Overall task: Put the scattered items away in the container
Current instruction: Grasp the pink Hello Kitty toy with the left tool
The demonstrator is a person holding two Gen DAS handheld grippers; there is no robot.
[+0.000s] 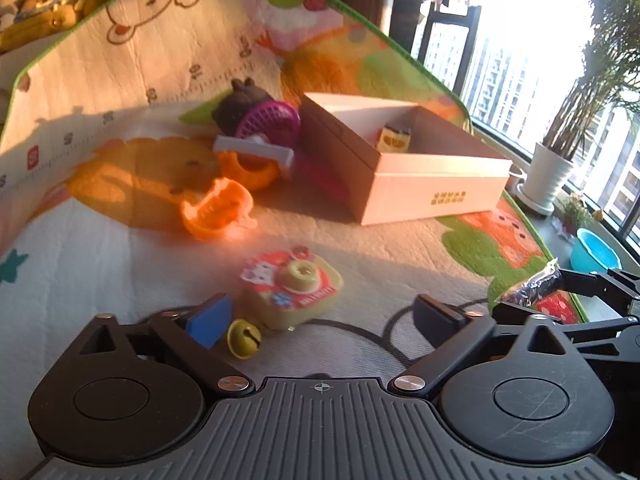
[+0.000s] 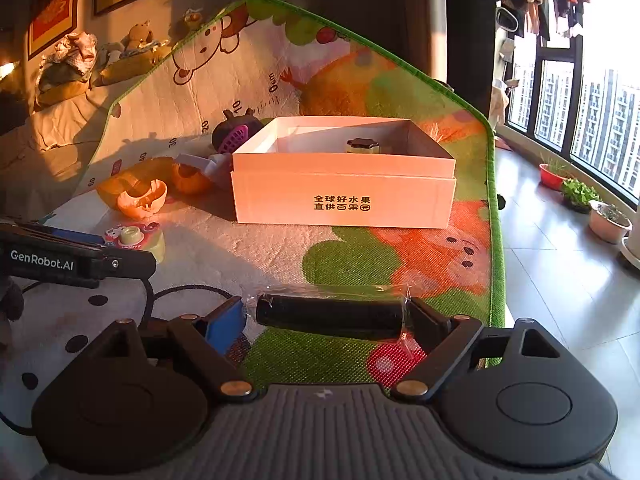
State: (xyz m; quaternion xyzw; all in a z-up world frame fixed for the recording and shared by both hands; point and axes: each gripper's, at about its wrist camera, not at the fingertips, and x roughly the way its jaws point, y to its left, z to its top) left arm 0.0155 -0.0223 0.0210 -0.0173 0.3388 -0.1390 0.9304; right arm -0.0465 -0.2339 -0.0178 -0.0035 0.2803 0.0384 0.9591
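Left wrist view: my left gripper [image 1: 320,316] hangs spread wide, grasping nothing, over the toy camera [image 1: 292,286] and yellow bell [image 1: 244,338], both well short of the white box [image 1: 424,196].

Right wrist view: my right gripper [image 2: 328,320] clamps a wrapped black cylinder [image 2: 330,317], short of the box [image 2: 344,200].

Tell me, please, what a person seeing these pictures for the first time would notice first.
Most striking is the open white cardboard box with black printed characters, standing in the middle of the colourful cartoon play mat. In front of it, the right gripper holds a black cylinder wrapped in clear plastic across its jaws. To the left of the box lie two orange plastic toy pieces in warm sunlight.
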